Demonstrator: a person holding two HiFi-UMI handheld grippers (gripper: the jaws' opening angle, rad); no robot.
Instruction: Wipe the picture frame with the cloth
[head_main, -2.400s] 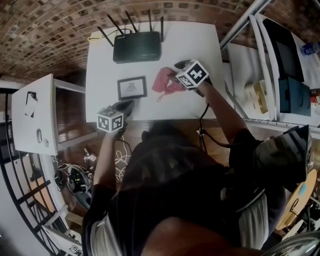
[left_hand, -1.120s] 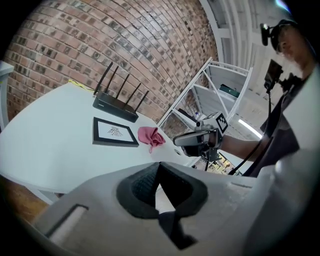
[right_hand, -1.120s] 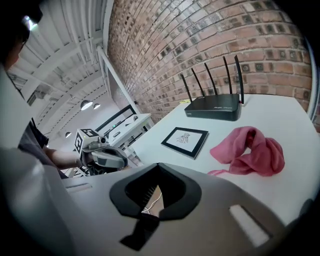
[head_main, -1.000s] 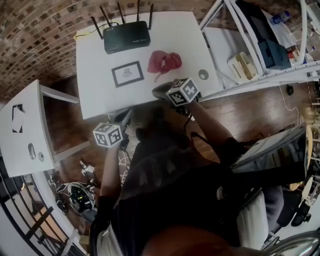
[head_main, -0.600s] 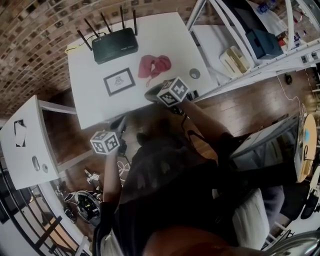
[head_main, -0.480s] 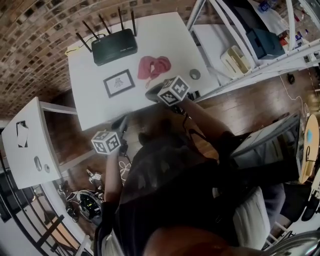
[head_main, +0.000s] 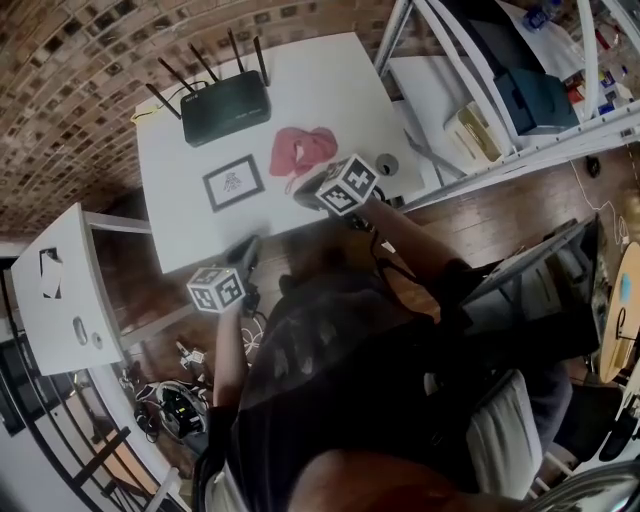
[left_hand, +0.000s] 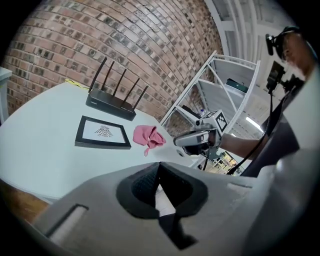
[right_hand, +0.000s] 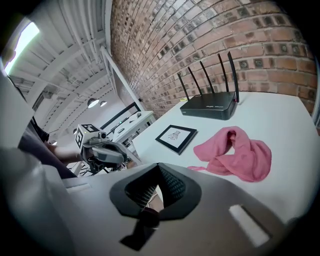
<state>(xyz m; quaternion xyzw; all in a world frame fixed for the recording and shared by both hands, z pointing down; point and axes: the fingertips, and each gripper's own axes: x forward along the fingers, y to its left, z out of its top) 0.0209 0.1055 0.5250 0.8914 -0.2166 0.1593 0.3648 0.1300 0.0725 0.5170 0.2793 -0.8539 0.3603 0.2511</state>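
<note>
- Left gripper (head_main: 247, 250): jaws closed together, nothing held, at near edge of white table (head_main: 340, 80).
- Right gripper (head_main: 303, 192): jaws closed, nothing held, over near edge, just beside crumpled pink cloth (head_main: 302, 148).
- Black rectangular picture frame (head_main: 233, 182): flat mid-table, toward left edge, apart from cloth.
- Black four-antenna router (head_main: 225, 108): at far edge.

The worktop (head_main: 330, 85) is smooth, matt white. On it, the cloth (head_main: 302, 149) is soft, crumpled pink fabric. The picture frame (head_main: 233, 182) has a matt black rim round white paper, and the router (head_main: 226, 107) is dull black plastic. Behind the worktop the brick wall (head_main: 80, 60) is rough. Beside it the floor (head_main: 490, 200) is wood with a slight sheen. The left gripper (left_hand: 159, 167) has ribbed black jaws in matt grey plastic.
</note>
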